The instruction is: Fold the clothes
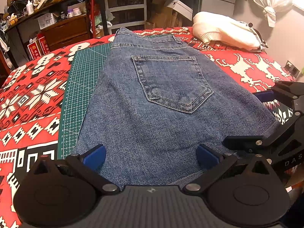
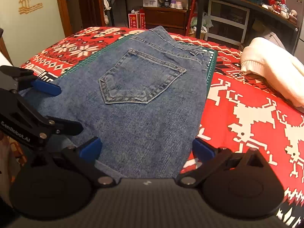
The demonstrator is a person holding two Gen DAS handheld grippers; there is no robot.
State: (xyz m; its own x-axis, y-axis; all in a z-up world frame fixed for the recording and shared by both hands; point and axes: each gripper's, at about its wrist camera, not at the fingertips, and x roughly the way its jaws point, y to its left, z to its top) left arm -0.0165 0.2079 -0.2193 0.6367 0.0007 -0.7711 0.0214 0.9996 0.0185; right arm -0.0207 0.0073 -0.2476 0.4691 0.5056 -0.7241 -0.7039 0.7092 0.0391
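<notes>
- Jeans (image 1: 152, 102) lie folded into a compact stack, back pocket (image 1: 171, 83) up, waistband at the far end, on green cutting mat (image 1: 83, 87) atop red patterned cloth (image 1: 32, 95); mat prob. there as a flat work zone.
- Left gripper (image 1: 151, 156) at the near edge, jaws spread as wide as they go, blue pads clear of the denim w/ nothing held.
- Right gripper (image 2: 147, 149) alongside at the same edge, jaws also wide, empty; both look like they've let go.
- Cream sweater (image 2: 273, 70) sits well apart, likely next to fold.
</notes>
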